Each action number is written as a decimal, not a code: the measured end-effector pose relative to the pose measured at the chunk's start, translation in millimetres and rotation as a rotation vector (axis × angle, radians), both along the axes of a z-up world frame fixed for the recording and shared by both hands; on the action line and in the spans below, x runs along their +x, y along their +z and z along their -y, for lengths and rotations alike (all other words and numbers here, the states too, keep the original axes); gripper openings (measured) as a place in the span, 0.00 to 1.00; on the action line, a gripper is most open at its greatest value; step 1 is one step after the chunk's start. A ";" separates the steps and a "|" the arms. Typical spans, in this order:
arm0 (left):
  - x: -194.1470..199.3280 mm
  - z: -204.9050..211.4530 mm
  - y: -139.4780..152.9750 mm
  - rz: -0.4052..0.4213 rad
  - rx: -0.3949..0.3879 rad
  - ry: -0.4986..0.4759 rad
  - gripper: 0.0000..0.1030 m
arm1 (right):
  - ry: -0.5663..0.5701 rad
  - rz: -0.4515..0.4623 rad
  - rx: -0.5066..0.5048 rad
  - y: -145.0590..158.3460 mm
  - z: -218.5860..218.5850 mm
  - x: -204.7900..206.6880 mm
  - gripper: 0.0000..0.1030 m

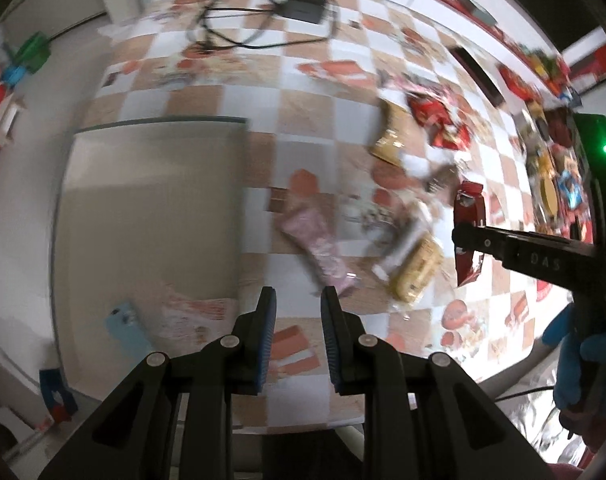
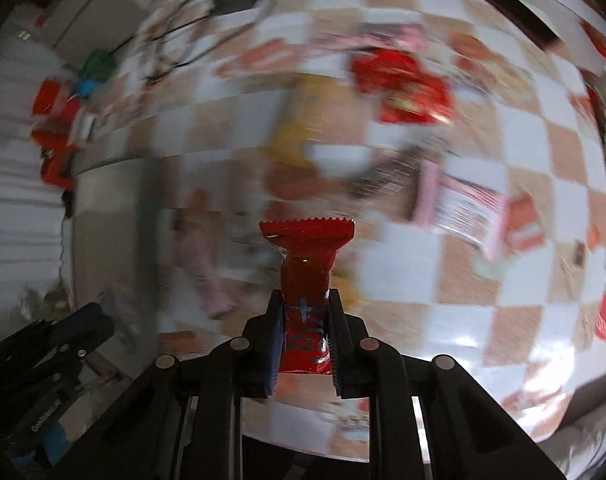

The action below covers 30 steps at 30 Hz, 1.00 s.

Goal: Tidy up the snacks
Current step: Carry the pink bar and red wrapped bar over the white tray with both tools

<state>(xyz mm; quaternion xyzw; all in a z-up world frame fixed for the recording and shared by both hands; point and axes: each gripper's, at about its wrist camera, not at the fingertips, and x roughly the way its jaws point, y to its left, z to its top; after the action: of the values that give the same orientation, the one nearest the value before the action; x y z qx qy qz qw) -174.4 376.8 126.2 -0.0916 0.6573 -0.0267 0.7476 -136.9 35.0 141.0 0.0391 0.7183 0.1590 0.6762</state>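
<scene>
- The right gripper [image 2: 305,320] is clamped on a small red snack packet [image 2: 306,264]; the packet stands up between the two pads, its serrated top edge above the fingertips.
- From the left wrist view the same packet [image 1: 469,236] hangs clear of the checkered tablecloth [image 1: 303,100], pinched by the right gripper [image 1: 465,238], which reaches in from the right side of the picture.
- A hand in a blue glove [image 1: 579,360] holds that gripper's handle.
- The left gripper [image 1: 297,308] holds nothing — its blue-faced pads stand a narrow gap apart with only tablecloth showing between them.
- Left of the left gripper lies a wide beige tray [image 1: 151,216]; a light blue phone [image 1: 129,332] rests near its lower corner, beside a pale, blurred wrapper or sheet that I cannot identify.
- Loose snacks lie on the cloth between the tray and the right gripper: a pink packet [image 1: 319,248], a yellow biscuit pack [image 1: 417,272] just beside it, a tan packet [image 1: 389,136] farther up and red wrappers [image 1: 439,116] beyond that.
- More packets are heaped at the right edge of the table [image 1: 555,184].
- A black box with tangled cables [image 1: 305,6] sits at the far end of the table.
- The right wrist view is heavily smeared — apart from the held packet, little on the table can be told with confidence.
</scene>
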 end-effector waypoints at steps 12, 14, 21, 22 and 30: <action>37.4 31.8 -71.6 -0.168 -0.125 0.103 0.48 | 0.041 0.013 -0.015 14.5 -21.1 -3.0 0.20; 44.9 35.5 -92.9 -0.219 -0.118 0.142 0.48 | 0.015 0.010 -0.022 17.6 -6.1 -3.3 0.20; 57.3 55.9 -111.7 -0.229 0.007 0.107 0.38 | -0.044 -0.018 -0.036 19.1 30.0 -17.0 0.20; 57.0 59.3 -110.8 -0.217 0.023 0.084 0.24 | -0.048 -0.023 -0.036 18.0 32.0 -17.6 0.20; 44.4 57.4 -79.4 -0.137 -0.040 0.039 0.24 | -0.028 -0.017 -0.016 20.4 27.8 -14.6 0.20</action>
<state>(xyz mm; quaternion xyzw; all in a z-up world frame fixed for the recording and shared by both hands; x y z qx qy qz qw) -130.0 319.5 46.8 -0.1207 0.7045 -0.0191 0.6991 -151.5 7.1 161.4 0.0449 0.7247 0.1436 0.6725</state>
